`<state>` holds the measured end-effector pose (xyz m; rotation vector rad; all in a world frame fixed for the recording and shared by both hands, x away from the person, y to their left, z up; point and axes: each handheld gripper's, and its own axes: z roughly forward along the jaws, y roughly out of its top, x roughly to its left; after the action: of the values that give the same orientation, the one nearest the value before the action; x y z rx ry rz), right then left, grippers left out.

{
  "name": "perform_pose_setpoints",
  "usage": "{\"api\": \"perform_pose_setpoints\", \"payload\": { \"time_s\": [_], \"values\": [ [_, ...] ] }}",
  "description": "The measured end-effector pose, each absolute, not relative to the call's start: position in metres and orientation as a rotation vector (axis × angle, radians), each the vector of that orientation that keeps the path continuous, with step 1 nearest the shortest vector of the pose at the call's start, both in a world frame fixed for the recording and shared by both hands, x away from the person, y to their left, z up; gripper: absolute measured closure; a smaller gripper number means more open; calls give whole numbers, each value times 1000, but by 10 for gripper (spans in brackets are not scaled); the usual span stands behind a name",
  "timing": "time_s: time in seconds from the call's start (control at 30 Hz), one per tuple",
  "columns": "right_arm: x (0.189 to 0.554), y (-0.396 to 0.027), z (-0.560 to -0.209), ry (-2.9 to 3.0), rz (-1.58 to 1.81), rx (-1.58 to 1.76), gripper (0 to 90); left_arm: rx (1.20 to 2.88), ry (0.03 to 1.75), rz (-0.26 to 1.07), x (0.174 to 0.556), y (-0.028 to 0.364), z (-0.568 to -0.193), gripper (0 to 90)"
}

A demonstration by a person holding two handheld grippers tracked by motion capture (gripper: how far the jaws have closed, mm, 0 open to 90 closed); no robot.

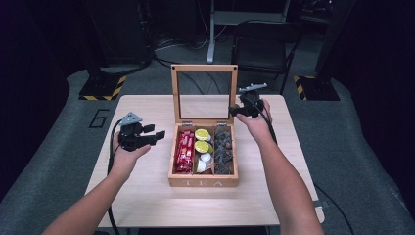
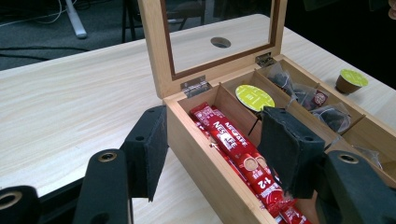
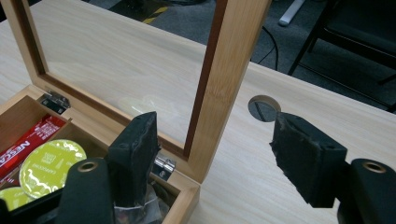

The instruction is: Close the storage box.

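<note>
While the high view sets the wooden tea box [image 1: 203,182] mid-table with its glass lid [image 1: 204,93] upright at the far edge, the left gripper [image 1: 157,134] hangs just left of it and the right gripper [image 1: 233,111] by the lid's right post, both with jaws spread on nothing. Closer up, the left gripper view has its jaws straddling the box's left wall [image 2: 205,161] over red coffee sticks [image 2: 236,149], plus a green-topped capsule [image 2: 351,81] on the table [image 2: 70,107] beyond the box. From the other side, the right gripper view shows its jaws either side of the lid's post [image 3: 224,88], not touching it.

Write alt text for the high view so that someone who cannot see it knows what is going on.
A wooden tea box sits on a pale table, its glass lid upright, holding red sachets, green-topped capsules and dark tea bags. A person's left gripper is beside the box; the right gripper is at the lid's edge.
</note>
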<state>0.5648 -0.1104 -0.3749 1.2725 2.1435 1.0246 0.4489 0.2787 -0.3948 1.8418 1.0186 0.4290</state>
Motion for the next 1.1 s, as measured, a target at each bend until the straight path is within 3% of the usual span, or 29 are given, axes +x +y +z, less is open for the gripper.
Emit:
{"api": "perform_pose_setpoints", "payload": {
  "time_s": [0.7, 1.1],
  "values": [
    [591, -97, -394, 2147, 1058, 1268, 315, 1842, 1033, 431, 446, 284, -398, 422],
    [596, -88, -386, 2166, 1082, 1241, 319, 1839, 1051, 430, 442, 289, -401, 422]
  ]
}}
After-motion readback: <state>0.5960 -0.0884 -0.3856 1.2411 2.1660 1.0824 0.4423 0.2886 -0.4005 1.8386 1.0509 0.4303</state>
